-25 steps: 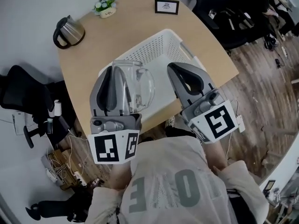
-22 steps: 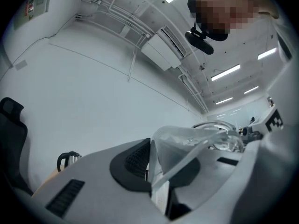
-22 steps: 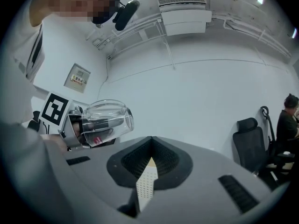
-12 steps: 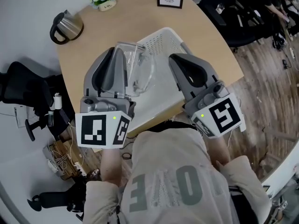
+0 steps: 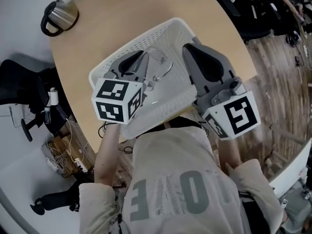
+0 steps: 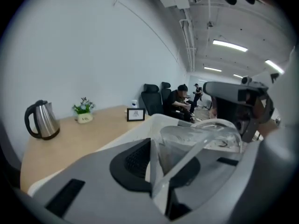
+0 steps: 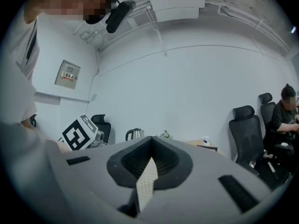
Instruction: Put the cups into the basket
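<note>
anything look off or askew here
Nothing stands out: no spill or damage. The left gripper holds a clear cup over the white basket; the right gripper is shut on the basket's wall.

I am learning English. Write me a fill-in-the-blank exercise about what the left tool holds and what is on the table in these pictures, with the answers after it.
1. The left tool is shut on a clear ____ with a handle.
2. Under that tool lies a white, perforated ____.
3. Near the far edge of the table stands a metal ____.

Missing words, in order: cup; basket; kettle.
</note>
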Available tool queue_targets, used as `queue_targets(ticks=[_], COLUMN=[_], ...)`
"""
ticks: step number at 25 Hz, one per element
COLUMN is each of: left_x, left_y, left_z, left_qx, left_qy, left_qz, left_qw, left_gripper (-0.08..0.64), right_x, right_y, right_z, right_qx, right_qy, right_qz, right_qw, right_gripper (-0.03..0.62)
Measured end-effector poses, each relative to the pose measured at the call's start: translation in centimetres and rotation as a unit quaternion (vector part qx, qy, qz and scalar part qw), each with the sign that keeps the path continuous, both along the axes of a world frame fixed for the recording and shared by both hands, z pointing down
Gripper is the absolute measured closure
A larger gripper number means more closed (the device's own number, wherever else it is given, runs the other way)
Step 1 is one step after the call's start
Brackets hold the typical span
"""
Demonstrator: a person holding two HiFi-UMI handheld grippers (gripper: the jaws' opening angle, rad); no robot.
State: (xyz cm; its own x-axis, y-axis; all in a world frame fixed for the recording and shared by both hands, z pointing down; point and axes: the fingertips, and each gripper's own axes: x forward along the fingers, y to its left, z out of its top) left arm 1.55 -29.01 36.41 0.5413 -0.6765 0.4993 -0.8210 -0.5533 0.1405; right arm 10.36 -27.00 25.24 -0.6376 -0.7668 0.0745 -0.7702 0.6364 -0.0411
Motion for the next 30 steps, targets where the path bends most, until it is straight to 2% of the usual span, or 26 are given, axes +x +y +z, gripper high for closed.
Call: queue_targets(ticks=[3,5,8,12,15,21,27,30], left_x=[0.3,0.5,0.9,0.6,-0.4,-1.2,-0.9,-0.4], left_y=[0.2,0.2,0.6,1.9,2.3,4.0,3.7,4.3], left_z=[3.8,6.4,10.3,14.4,16.6,20.4,21.9,22.8], left_qx=[-0.055,-0.091,-0.152,-0.227,-0.260,-0.332,-0.350,-0.373], left_qy=[-0.040,-0.076,-0.114,-0.155,-0.195,-0.238,-0.282,-0.271], left_qz=[0.032,0.052,0.079,0.104,0.106,0.121,0.151,0.156], left_qw=[0.9972,0.9916,0.9786,0.9558,0.9398,0.9049,0.8802,0.8737], left_gripper=[0.523,0.523,0.523,0.523,0.523,0.523,0.523,0.523], right_x=[-0.4,-0.3,0.1,0.7,1.1,1.2,0.5,0.3], right_y=[-0.5,-0.8,-1.3,-2.0,-2.3,-2.3,-2.3,-2.0], right_z=[0.5,0.9,1.4,2.1,2.3,2.5,3.1,3.1], right_qx=[-0.001,-0.007,-0.020,-0.037,-0.039,-0.045,-0.053,-0.054], right_qy=[0.007,0.009,-0.001,-0.018,-0.023,-0.026,-0.030,-0.032], right_qz=[-0.011,-0.012,-0.002,0.005,0.009,0.003,-0.006,-0.010], right_qw=[1.000,1.000,1.000,0.999,0.999,0.999,0.998,0.998], right_gripper=[0.595,0.595,0.595,0.595,0.595,0.595,0.595,0.595])
